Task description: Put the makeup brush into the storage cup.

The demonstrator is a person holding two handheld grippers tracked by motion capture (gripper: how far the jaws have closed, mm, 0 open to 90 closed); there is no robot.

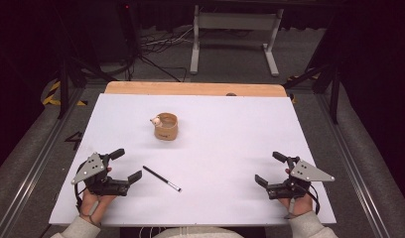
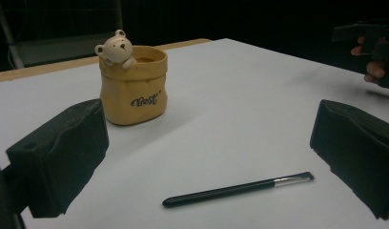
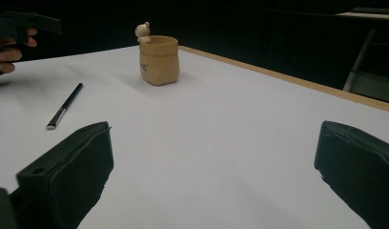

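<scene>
Looking down on a white table [image 1: 230, 148] with a wooden strip along its far edge. Sitting on the far half, a little left of the middle: a small tan pot [image 1: 166, 127] shaped like a soft sack, standing upright, with a tiny cream bear figure [image 1: 154, 120] peeking over its left rim. Showing dark cursive lettering on the pot's side in the left gripper view [image 2: 134, 85].

Lying flat on the near-left part of the table: a slim black brush [image 1: 162, 178] with a silver ferrule, slanting from far-left to near-right, well apart from the pot and touching neither tool. Lying just right of the left gripper [image 1: 128, 164].

Resting at the near-left corner, held in the person's left hand [image 1: 94, 201], jaws spread wide and pinching nothing. Mirroring it at the near-right corner: the right gripper [image 1: 270, 168] in the right hand [image 1: 299, 203], jaws likewise spread wide, empty, pointing inward across the table.

Appearing beyond the table: dark floor, cables and a grey metal stand [image 1: 235, 22].
</scene>
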